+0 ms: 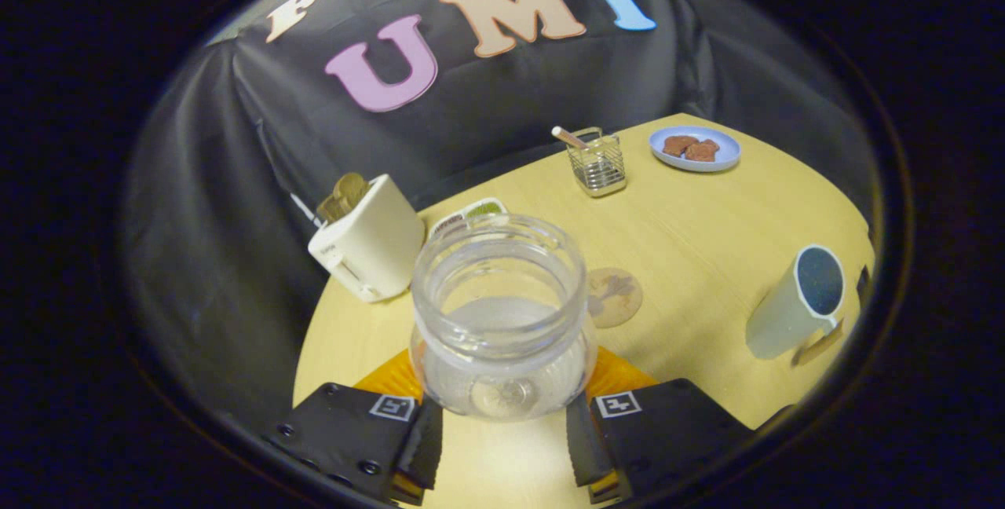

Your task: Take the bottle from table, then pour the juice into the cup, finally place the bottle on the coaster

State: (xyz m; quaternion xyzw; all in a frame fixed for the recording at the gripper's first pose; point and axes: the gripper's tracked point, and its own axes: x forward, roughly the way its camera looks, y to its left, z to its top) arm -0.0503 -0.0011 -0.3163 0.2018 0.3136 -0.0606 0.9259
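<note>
**At the bottom middle: bottle held, ready for the next move**

In the gripper view, at the bottom middle of the frame, the gripper (pixel 502 434) is clenching the clear bottle (pixel 502 316), one finger pressing each side. The bottle is looking empty, I think, so the pouring seems done. The round coaster (pixel 615 297) is lying just beyond it, a little right. The cup (pixel 797 303) is sitting at the right edge, well apart. Keep the bottle upright, carry it slowly over the coaster, and set it down softly.

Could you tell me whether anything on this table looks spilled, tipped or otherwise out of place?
Nothing stands out. The open bottle sits upright between the hand-held gripper fingers, the cup and toaster stand upright, and no spill shows.
</note>
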